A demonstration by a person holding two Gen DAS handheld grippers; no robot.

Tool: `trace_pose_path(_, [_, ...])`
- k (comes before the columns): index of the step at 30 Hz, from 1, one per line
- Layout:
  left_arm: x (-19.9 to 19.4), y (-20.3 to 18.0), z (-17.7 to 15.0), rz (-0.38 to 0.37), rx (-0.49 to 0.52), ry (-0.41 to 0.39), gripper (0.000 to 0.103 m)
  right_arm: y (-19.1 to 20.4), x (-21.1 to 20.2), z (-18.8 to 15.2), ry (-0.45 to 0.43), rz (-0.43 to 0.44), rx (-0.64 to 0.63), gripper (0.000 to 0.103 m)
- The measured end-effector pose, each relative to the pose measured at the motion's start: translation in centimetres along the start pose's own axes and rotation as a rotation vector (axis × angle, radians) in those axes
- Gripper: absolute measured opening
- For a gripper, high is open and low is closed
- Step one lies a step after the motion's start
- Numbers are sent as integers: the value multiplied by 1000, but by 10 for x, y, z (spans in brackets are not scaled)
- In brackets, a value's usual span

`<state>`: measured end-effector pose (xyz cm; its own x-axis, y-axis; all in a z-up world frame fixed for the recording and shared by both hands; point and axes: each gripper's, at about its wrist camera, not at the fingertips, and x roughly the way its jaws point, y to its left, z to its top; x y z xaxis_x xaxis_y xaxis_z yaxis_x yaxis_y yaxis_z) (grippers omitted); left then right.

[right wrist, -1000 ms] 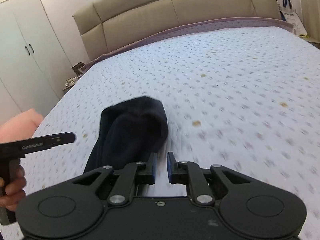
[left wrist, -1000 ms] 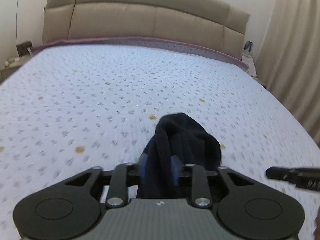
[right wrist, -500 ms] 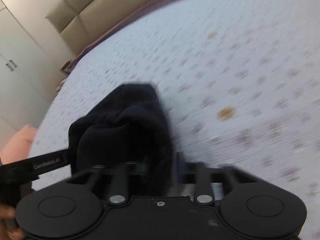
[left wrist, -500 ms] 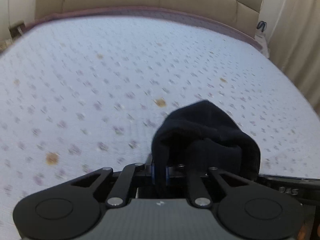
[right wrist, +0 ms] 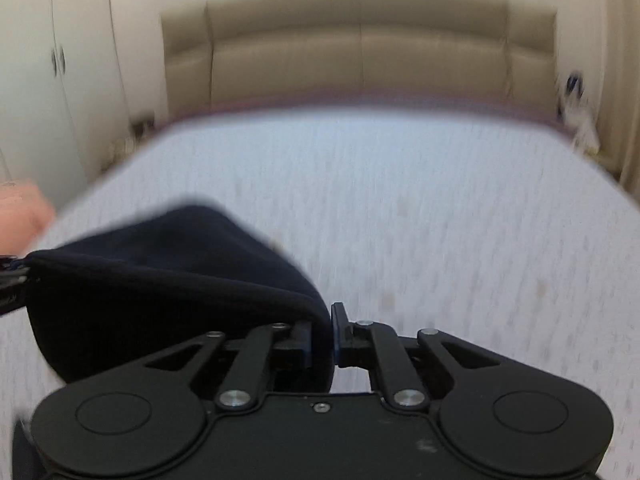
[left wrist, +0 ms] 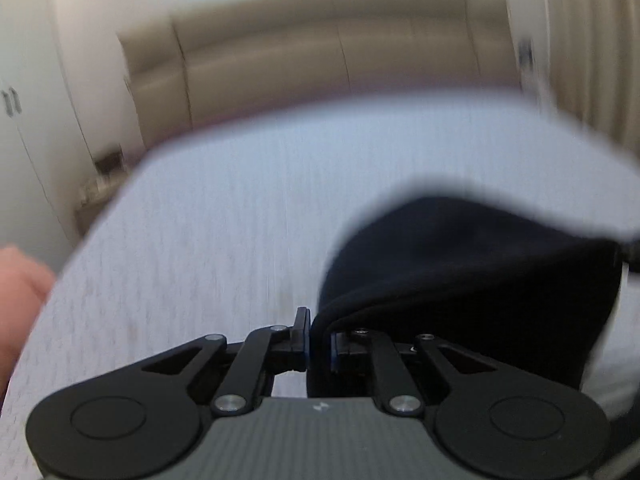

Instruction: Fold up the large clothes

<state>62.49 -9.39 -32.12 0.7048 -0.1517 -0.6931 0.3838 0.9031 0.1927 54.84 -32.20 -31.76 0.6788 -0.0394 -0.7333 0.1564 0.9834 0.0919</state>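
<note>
A dark navy garment [left wrist: 472,276] hangs stretched between my two grippers above the bed. My left gripper [left wrist: 319,340] is shut on one end of the garment, which spreads off to the right in the left wrist view. My right gripper [right wrist: 322,336] is shut on the other end of the garment [right wrist: 160,280], which spreads off to the left in the right wrist view. Both views are blurred by motion. The lower part of the garment is hidden behind the gripper bodies.
The bed [right wrist: 400,208] has a pale lilac dotted cover and a beige padded headboard [right wrist: 360,48]. White wardrobe doors [right wrist: 52,92] stand on the left. A bedside shelf [left wrist: 104,168] sits by the bed's left corner. Curtains [left wrist: 592,40] hang on the right.
Both grippers have lifted and drawn apart with the garment, which was bunched on the bed and now hangs spread between them. The right gripper, empty a second ago, now grips it.
</note>
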Motion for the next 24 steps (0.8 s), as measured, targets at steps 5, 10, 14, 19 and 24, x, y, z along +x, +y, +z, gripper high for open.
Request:
trace_pose_path(5, [34, 18, -83, -17, -17, 268, 18, -23, 26, -47, 237, 57, 11, 47])
trace_pose_path(10, [-14, 67, -74, -181, -185, 114, 48, -29, -17, -12, 62, 167, 32, 49])
trace_pose_path(14, [-1, 54, -27, -285, -212, -16, 46, 15, 19, 20, 0, 159, -23, 14])
trace_pose_path(19, [73, 19, -6, -313, -184, 97, 28, 29, 89, 11, 134, 55, -18, 13])
trace_pose_path(24, [88, 23, -26, -330, -166, 158, 17, 8, 98, -5, 161, 111, 12, 3])
